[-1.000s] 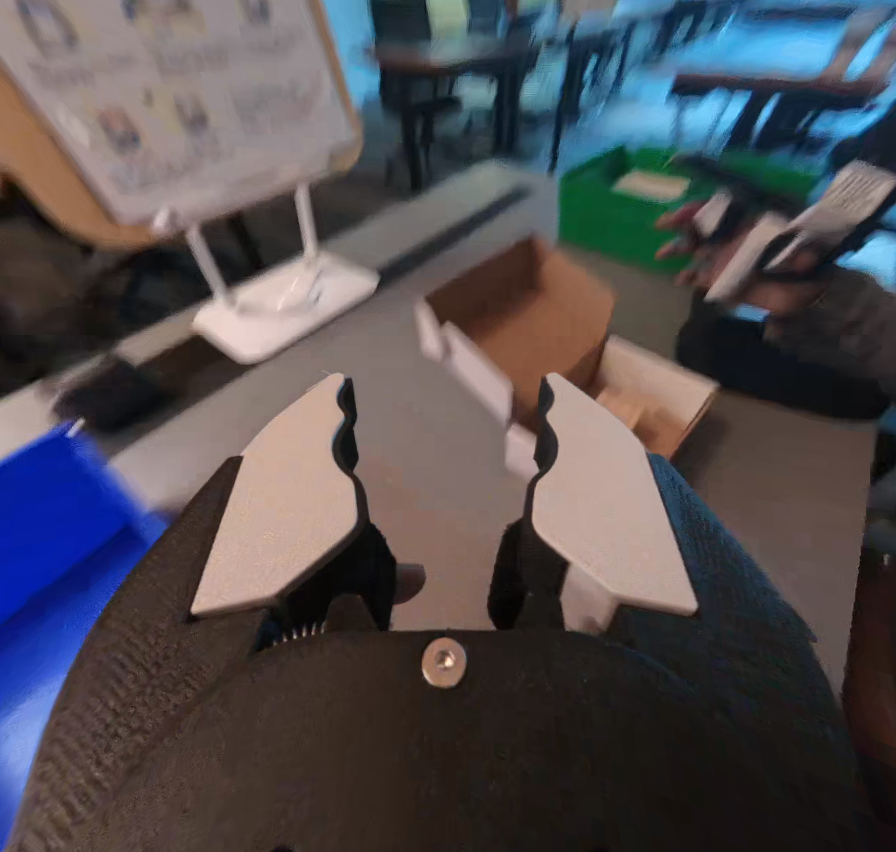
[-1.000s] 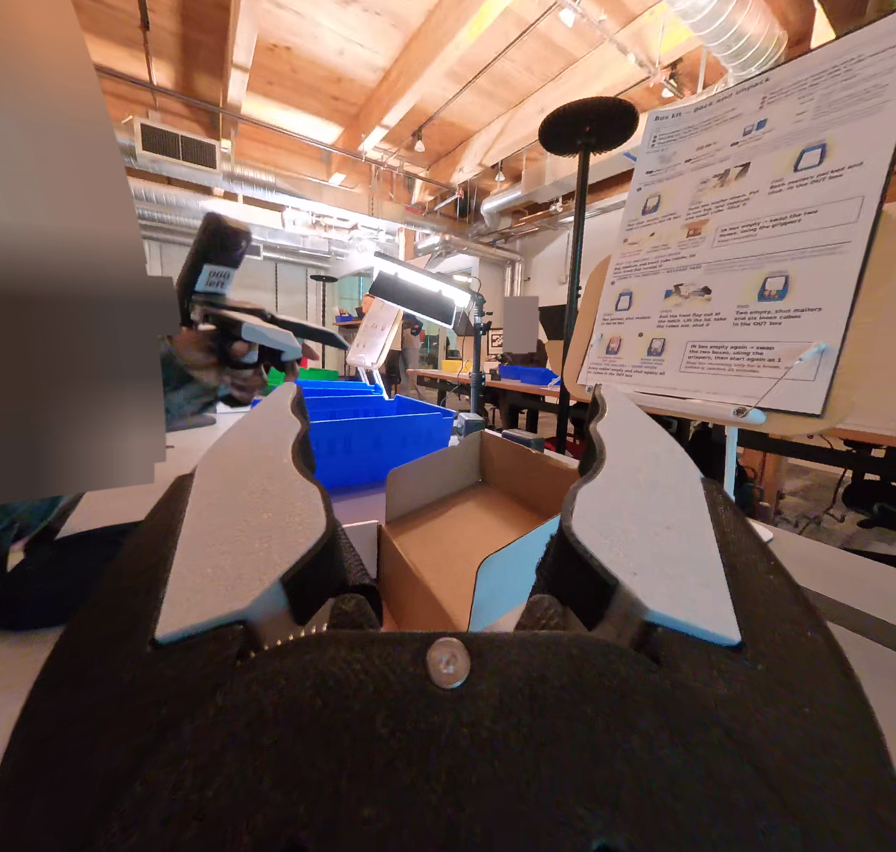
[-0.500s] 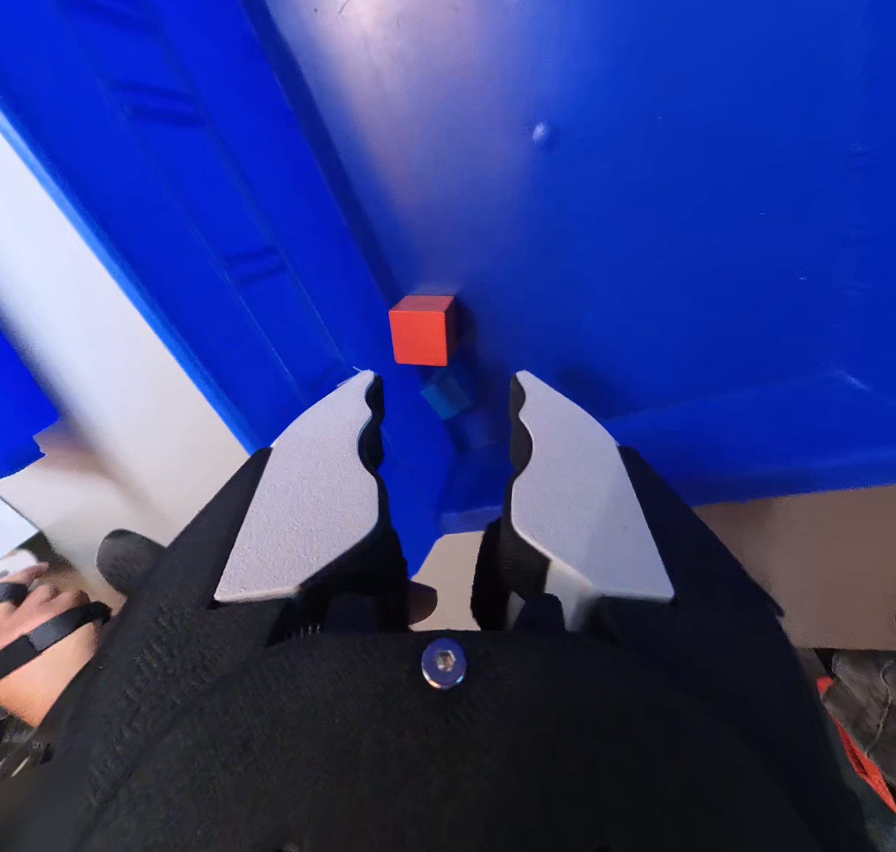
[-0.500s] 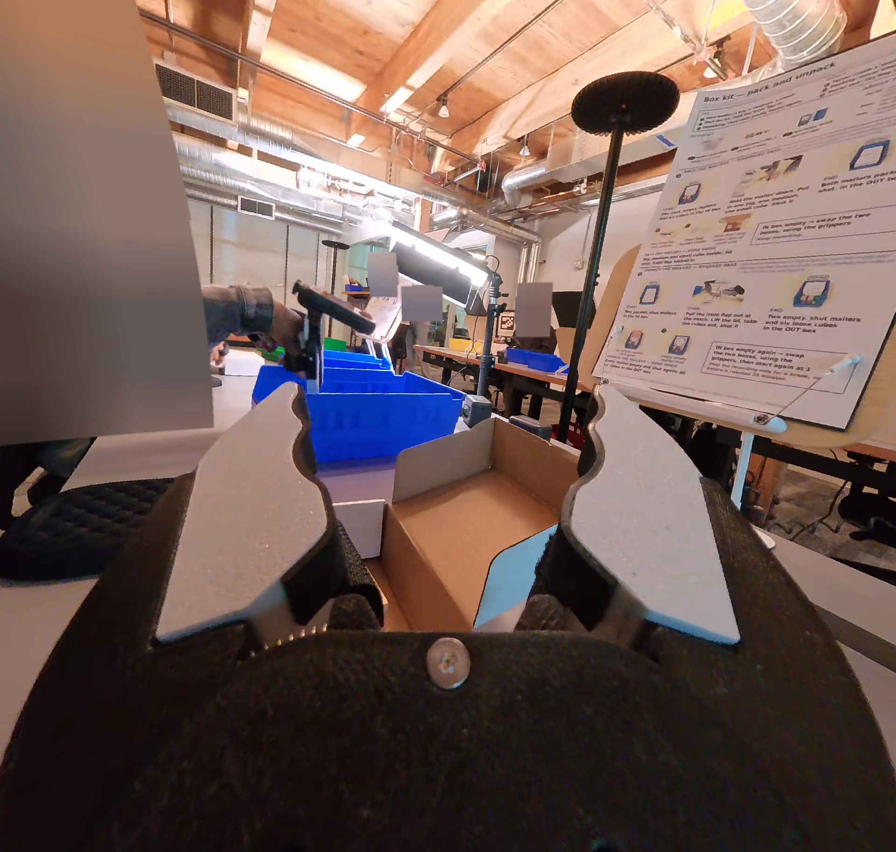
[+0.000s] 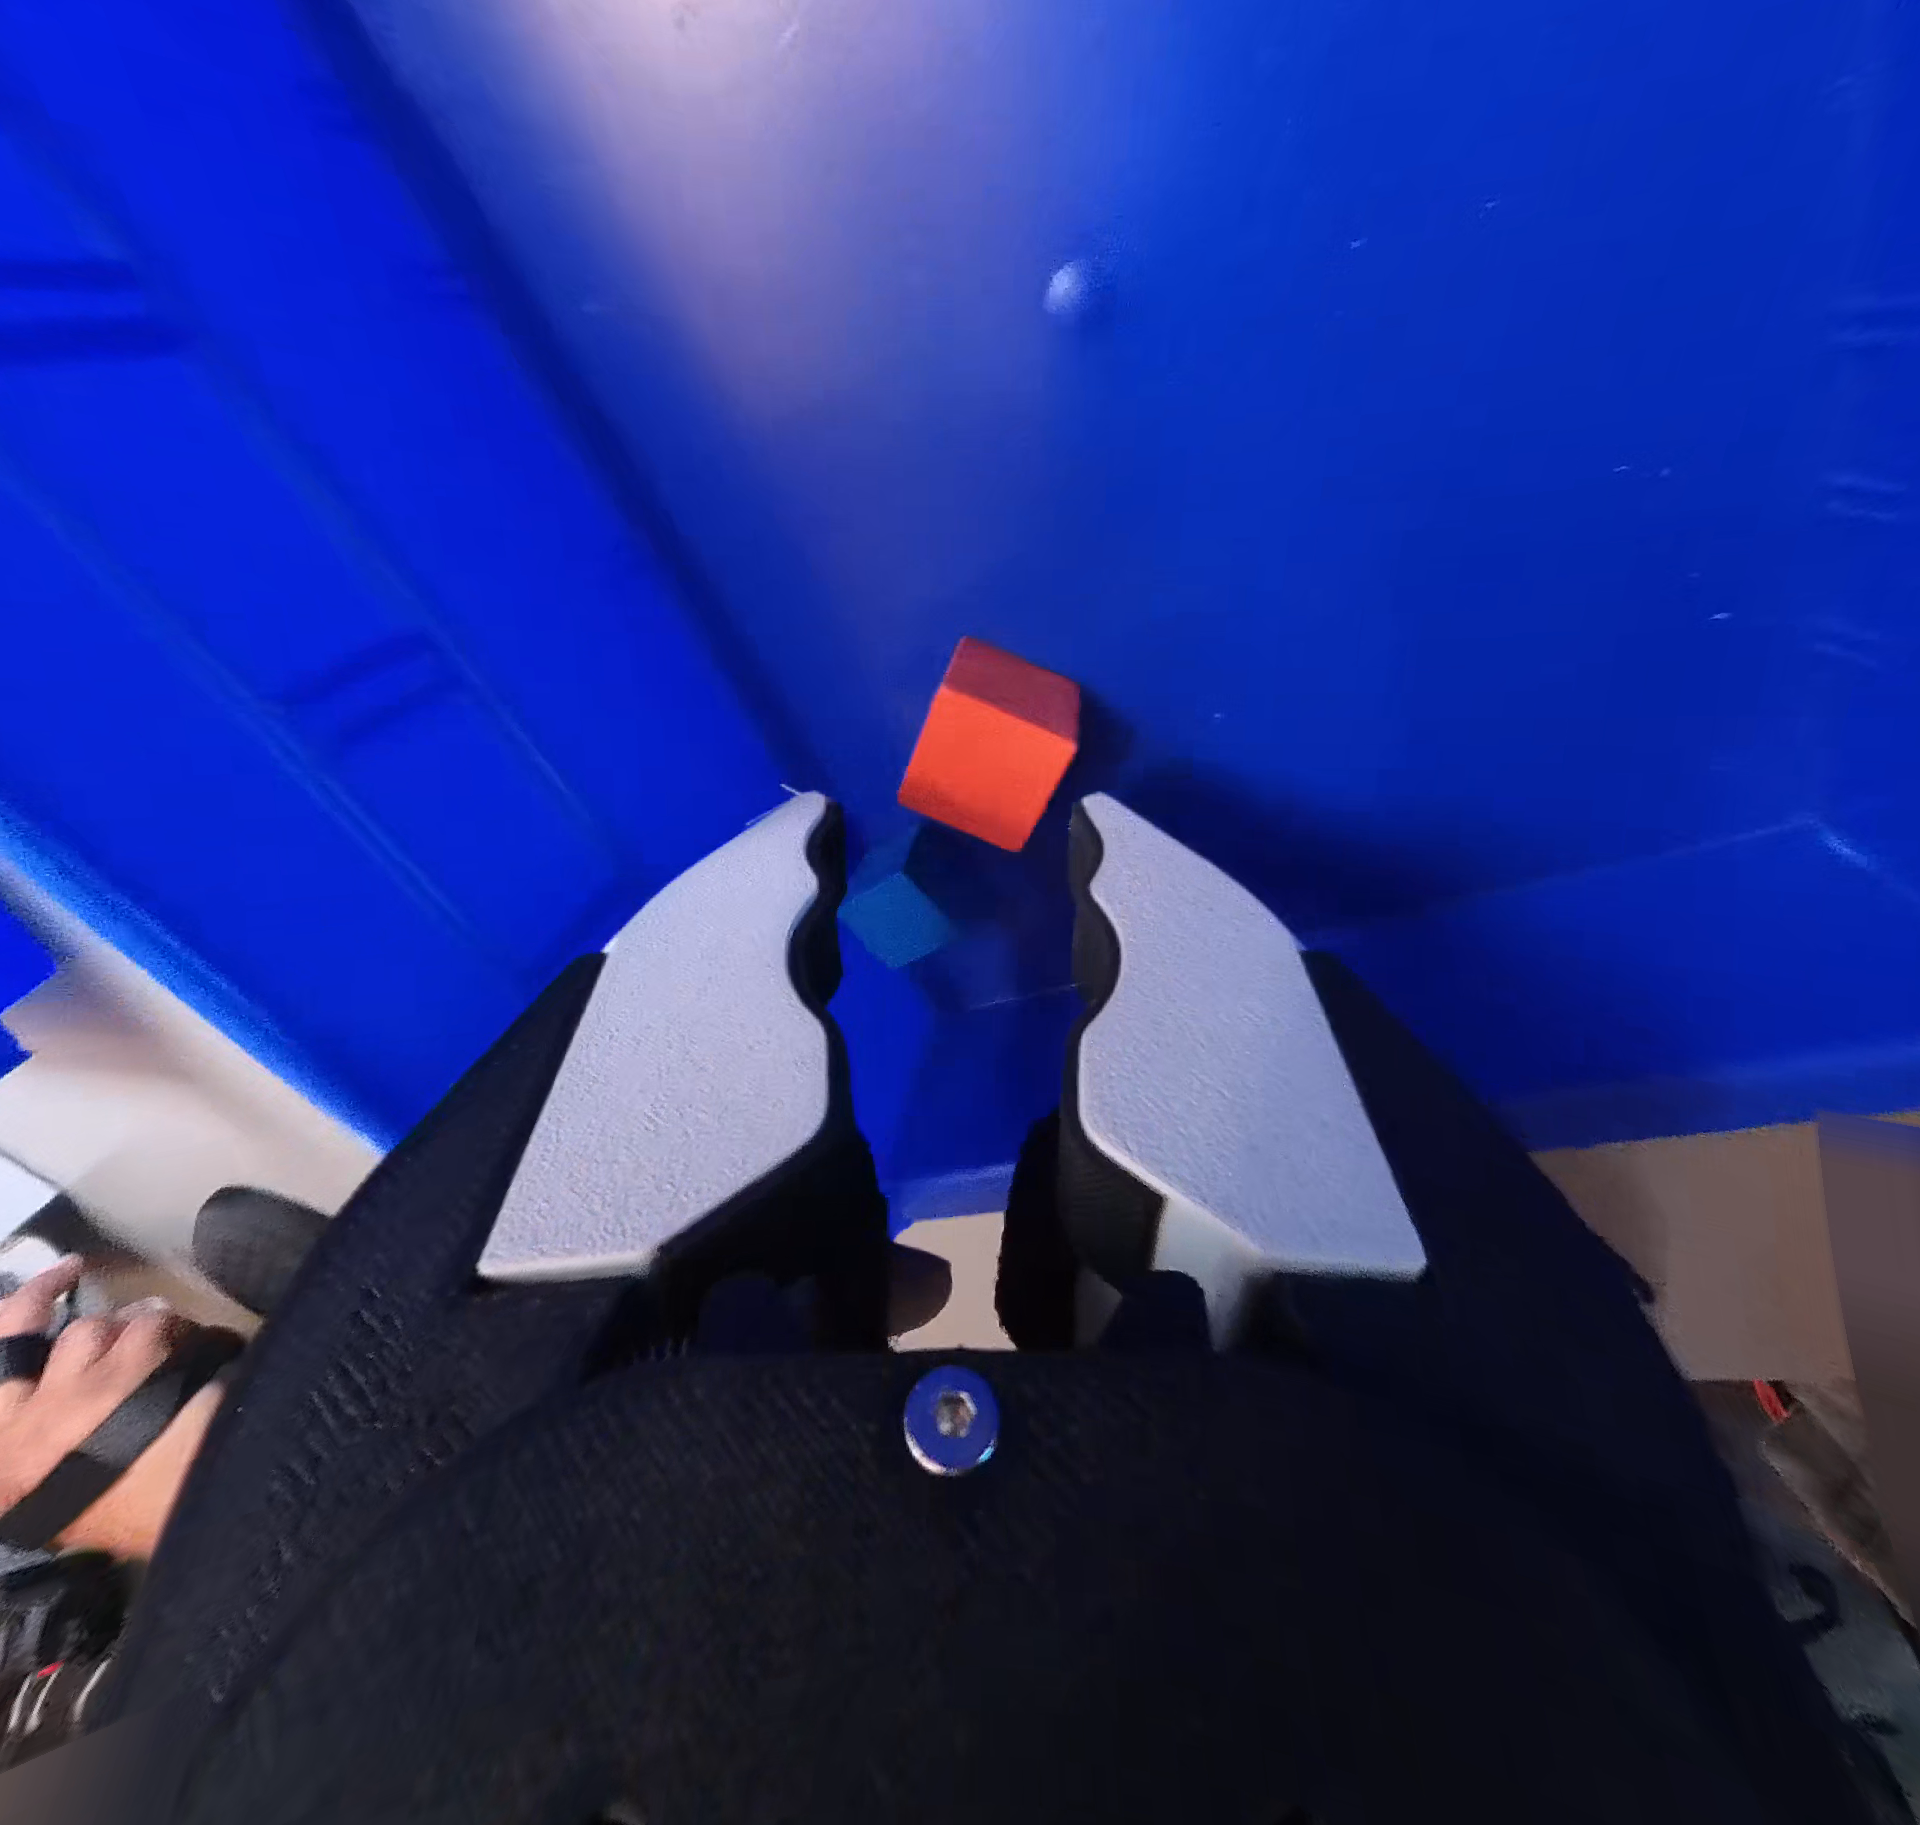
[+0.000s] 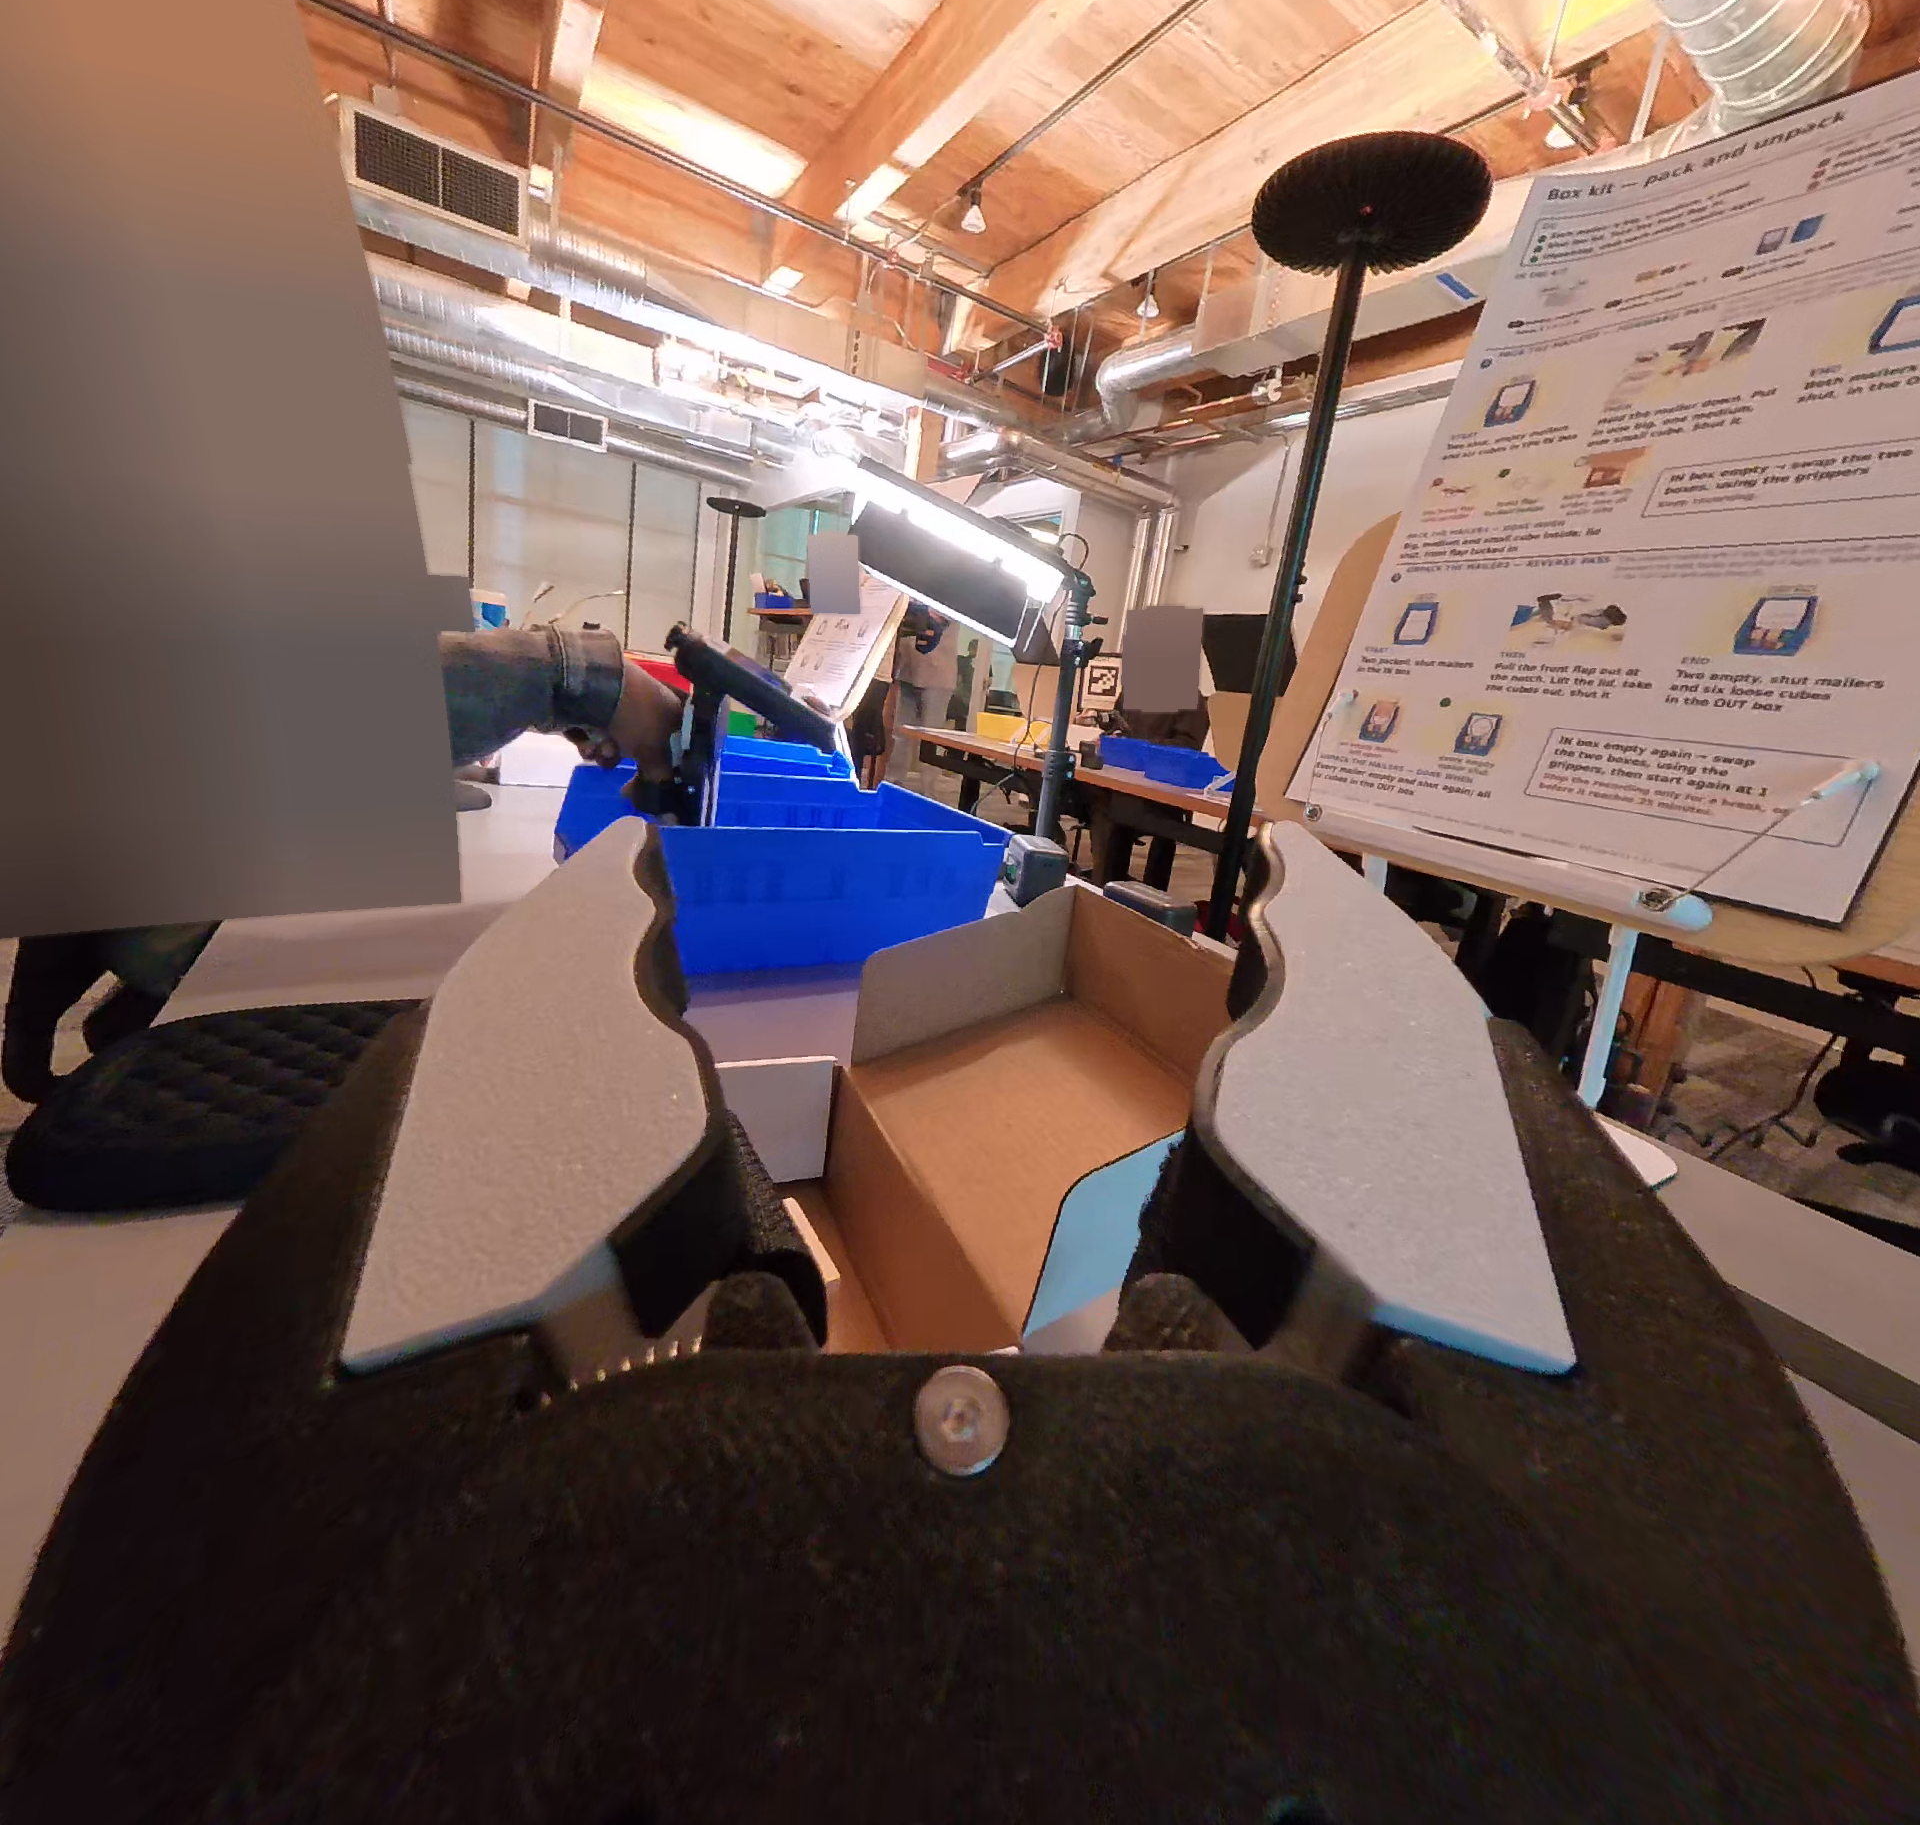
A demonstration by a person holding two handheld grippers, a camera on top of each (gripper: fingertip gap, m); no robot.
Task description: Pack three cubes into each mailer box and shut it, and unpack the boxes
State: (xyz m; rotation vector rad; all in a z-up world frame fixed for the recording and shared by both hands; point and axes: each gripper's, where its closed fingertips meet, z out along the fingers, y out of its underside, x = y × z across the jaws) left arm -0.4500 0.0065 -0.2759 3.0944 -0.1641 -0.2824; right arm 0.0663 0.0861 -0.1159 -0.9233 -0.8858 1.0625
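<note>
In the left wrist view my left gripper (image 5: 951, 825) is open and empty, pointing down into a blue bin (image 5: 1247, 373). A red cube (image 5: 987, 752) lies on the bin floor just beyond the fingertips. A smaller blue cube (image 5: 896, 918) lies between the fingertips, below them. In the right wrist view my right gripper (image 6: 951, 856) is open and empty, held low over an open cardboard mailer box (image 6: 1018, 1079) whose inside looks empty. The left gripper (image 6: 717, 726) shows farther off, dipped into the blue bin (image 6: 831, 871).
An instruction board on a white stand (image 6: 1683, 549) is at the right. A black pole with a round disc (image 6: 1371, 201) stands behind the mailer. A black padded mat (image 6: 197, 1089) lies at the left. A second blue bin sits behind the first. The grippers' ends are close to 55 cm from one another.
My left gripper swung from over the table down into the blue bin and has closed in on the red and blue cubes. My right gripper has stayed almost still over the open mailer.
</note>
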